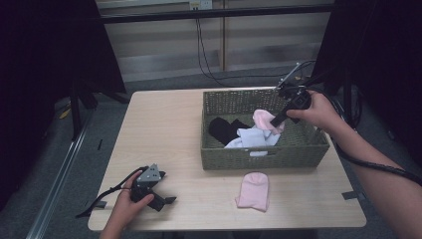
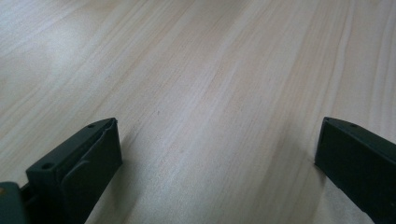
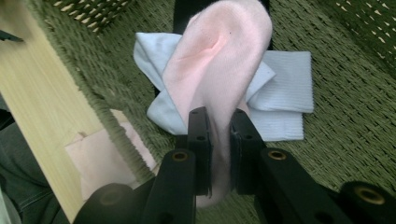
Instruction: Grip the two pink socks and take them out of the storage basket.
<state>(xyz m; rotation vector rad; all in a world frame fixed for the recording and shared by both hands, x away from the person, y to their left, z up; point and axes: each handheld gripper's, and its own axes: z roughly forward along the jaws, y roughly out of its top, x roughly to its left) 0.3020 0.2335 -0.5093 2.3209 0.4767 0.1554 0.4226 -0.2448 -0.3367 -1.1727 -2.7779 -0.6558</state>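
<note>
My right gripper [image 1: 279, 119] [image 3: 219, 122] is shut on a pink sock [image 1: 263, 119] [image 3: 219, 60], which hangs lifted above the woven green basket [image 1: 263, 158] [image 3: 355, 116]. Under it in the basket lie pale blue socks [image 1: 254, 137] [image 3: 285, 88] and a black sock [image 1: 221, 128]. A second pink sock [image 1: 253, 191] [image 3: 95, 156] lies flat on the wooden table [image 1: 164, 139] in front of the basket. My left gripper [image 1: 169, 200] [image 2: 219, 144] rests low on the table at the front left, open, with bare wood between its jaws.
The basket takes up the right half of the table. A black cable [image 1: 99, 201] trails from the left gripper toward the table's front left edge. Dark stands and curtains flank the table on both sides.
</note>
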